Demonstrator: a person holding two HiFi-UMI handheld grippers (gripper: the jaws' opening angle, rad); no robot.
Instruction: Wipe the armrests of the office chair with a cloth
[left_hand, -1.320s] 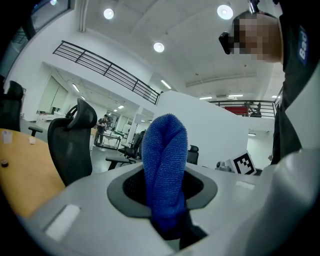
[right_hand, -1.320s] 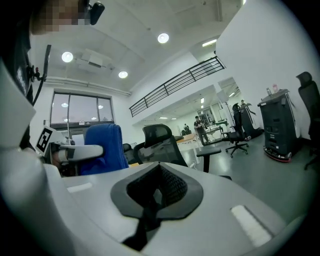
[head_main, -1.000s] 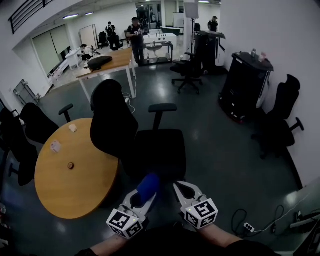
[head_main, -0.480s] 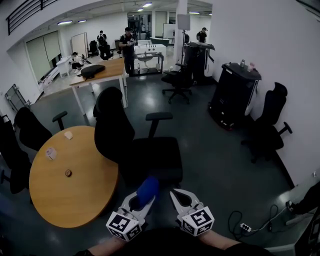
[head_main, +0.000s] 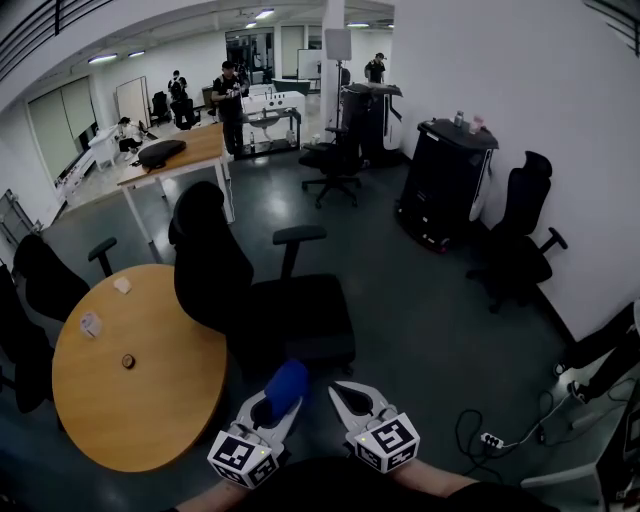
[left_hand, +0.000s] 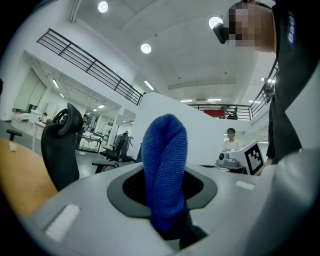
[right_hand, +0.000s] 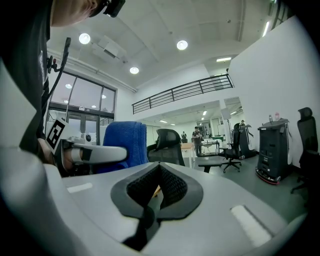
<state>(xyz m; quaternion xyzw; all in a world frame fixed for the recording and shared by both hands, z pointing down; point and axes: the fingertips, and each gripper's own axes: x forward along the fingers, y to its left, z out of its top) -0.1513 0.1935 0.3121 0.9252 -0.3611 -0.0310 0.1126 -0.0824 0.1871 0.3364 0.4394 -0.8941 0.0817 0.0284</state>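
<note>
Left gripper (left_hand: 163, 192): jaws closed on the cloth.
Cloth (left_hand: 165, 145): blue, folded, standing upright out of the jaws.
Chair (left_hand: 61, 142): black, at left, beyond the jaws.
Table (left_hand: 20, 177): wooden edge, far left.
Marker cube (left_hand: 254, 156): at right, probably on the other gripper.

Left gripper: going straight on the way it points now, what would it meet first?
Probably the office chair's seat, just ahead of the left gripper and its blue cloth; height is unclear, so it might pass above it.
</note>
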